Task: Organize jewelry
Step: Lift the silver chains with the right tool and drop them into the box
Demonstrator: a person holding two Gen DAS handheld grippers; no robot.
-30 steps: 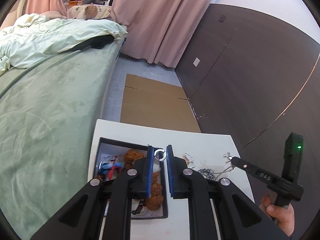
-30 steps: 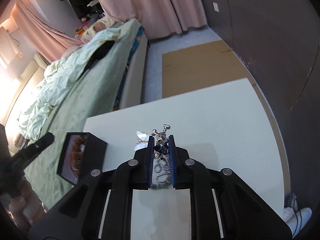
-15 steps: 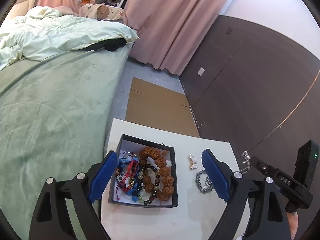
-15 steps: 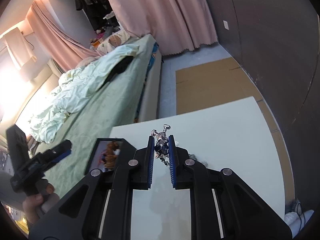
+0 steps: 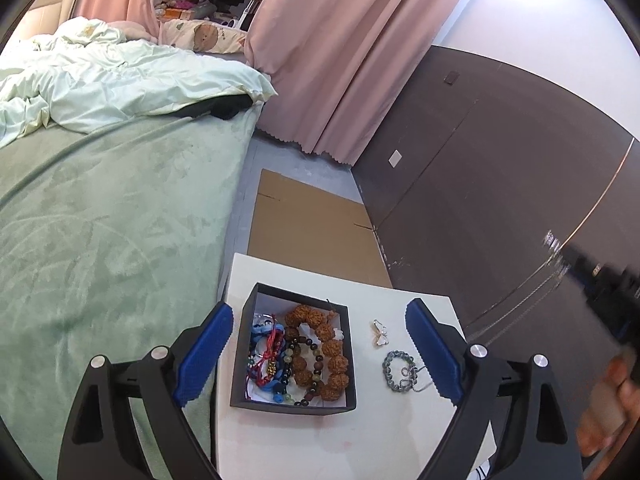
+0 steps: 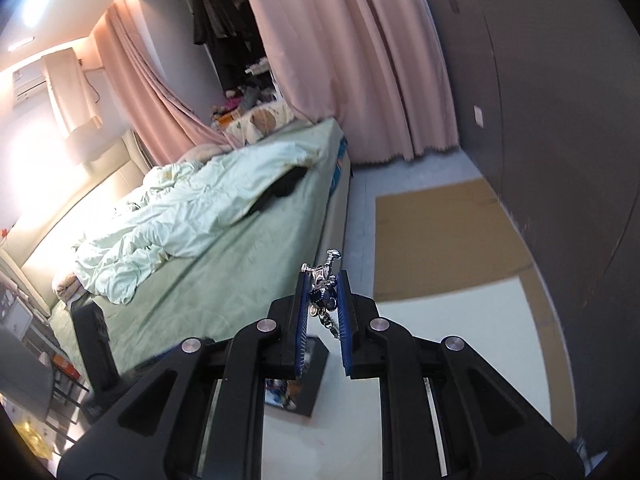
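- Jewelry sat partly sorted on a small white table [image 5: 360,432] beside a bed with a green blanket [image 5: 100,240].
- Left gripper [image 5: 318,354] hovered above the table with its blue-padded fingers [image 5: 204,354] spread wide, holding nothing; the black jewelry box [image 5: 294,406] showed between them.
- Inside the box lay a large brown seed-bead bracelet [image 5: 328,344], a darker bead bracelet with green beads [image 5: 306,364], and a tangle of blue and red cord bracelets [image 5: 266,344].
- On the bare tabletop to the right of the box lay a small butterfly-shaped piece [image 5: 380,334], and nearer the camera a grey-green bead bracelet [image 5: 394,366] touching a thin silver chain [image 5: 416,378].
- Right gripper [image 6: 323,292] was raised above the table, its jaws nearly closed and pinching a silver charm bracelet [image 6: 322,282]; the clasp end stuck out past the fingertips while chain links hung down between the pads.
- From the right wrist view, the black box [image 6: 316,376] appeared below the fingers, mostly hidden by them.
- At the right edge of the left wrist view, the right gripper appeared only as a motion-blurred dark shape, with the hand [image 5: 612,400] that held it.
- Flattened cardboard [image 5: 312,232] lay on the floor beyond the table, next to a dark wall panel.
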